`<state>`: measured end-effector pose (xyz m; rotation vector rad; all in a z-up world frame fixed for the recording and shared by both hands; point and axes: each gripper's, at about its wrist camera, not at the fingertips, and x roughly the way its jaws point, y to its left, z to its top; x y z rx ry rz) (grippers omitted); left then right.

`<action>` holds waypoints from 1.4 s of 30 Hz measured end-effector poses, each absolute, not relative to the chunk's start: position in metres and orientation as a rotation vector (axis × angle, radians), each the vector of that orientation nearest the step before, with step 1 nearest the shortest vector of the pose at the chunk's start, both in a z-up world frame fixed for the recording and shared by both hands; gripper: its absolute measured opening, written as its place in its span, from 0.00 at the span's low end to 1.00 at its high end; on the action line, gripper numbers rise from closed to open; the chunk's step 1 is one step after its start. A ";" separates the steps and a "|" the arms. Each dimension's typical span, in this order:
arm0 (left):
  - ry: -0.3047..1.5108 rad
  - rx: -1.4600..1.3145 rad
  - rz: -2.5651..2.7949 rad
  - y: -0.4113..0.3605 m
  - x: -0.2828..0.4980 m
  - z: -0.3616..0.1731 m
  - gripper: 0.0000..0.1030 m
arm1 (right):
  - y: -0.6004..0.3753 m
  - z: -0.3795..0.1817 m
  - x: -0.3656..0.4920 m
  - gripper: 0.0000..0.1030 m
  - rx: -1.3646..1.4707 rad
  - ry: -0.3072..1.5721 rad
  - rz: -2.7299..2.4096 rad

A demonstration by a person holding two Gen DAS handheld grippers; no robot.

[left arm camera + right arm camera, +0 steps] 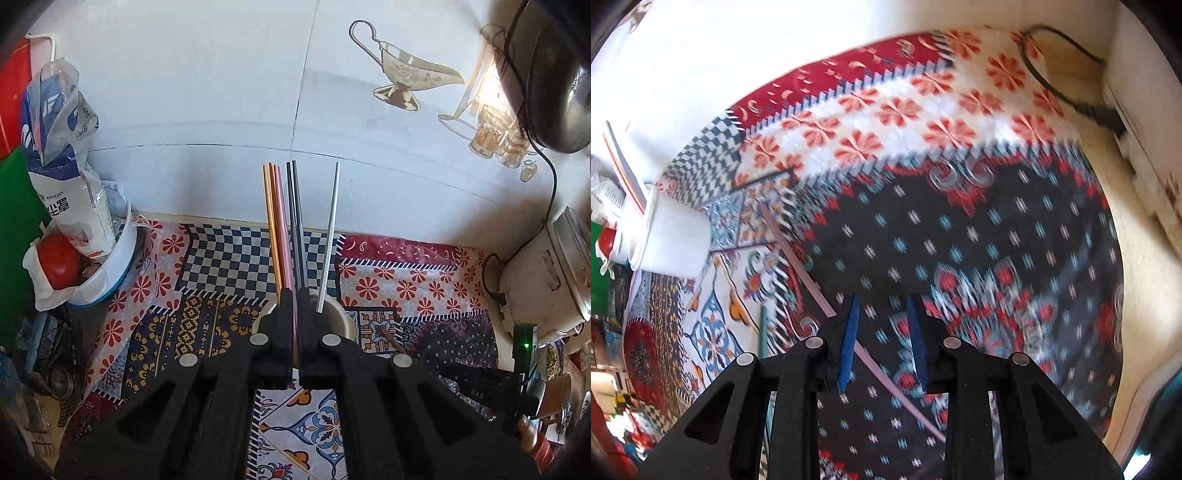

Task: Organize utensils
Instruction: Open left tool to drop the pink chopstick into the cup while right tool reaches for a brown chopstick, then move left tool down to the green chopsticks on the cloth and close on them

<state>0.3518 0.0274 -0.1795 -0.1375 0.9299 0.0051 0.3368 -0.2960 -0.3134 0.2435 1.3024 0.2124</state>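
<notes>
Left gripper: fingers pressed fully together at the rim of the white cup, with a pink chopstick seemingly pinched between them, though the contact itself is hidden. Ahead of these fingers, standing upright in the cup: orange chopsticks, black chopsticks, one silver chopstick; these count as sorted. Right gripper: fingers a little apart, blue pads showing, nothing between them. Passing beneath and just left of these fingers, a loose pink chopstick lies flat and diagonal on the patterned cloth of the bench; not yet gripped. Far to the left of the right fingers, the cup again, with its sticks. Judgement: most pieces housed; remaining are the flat pink stick, and possibly a greenish stick nearby, too blurred to confirm.
</notes>
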 end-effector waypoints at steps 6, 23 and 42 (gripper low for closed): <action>0.935 -0.138 -0.010 0.028 0.339 -0.175 0.00 | -0.281 -0.318 0.333 0.24 0.126 1.360 0.292; 1.239 -0.051 -0.135 -0.032 0.268 -0.277 0.29 | -0.261 -0.323 0.253 0.27 0.245 1.470 0.545; 1.462 0.033 -0.285 -0.111 0.243 -0.353 0.28 | -0.295 -0.267 0.269 0.27 -0.246 1.229 0.423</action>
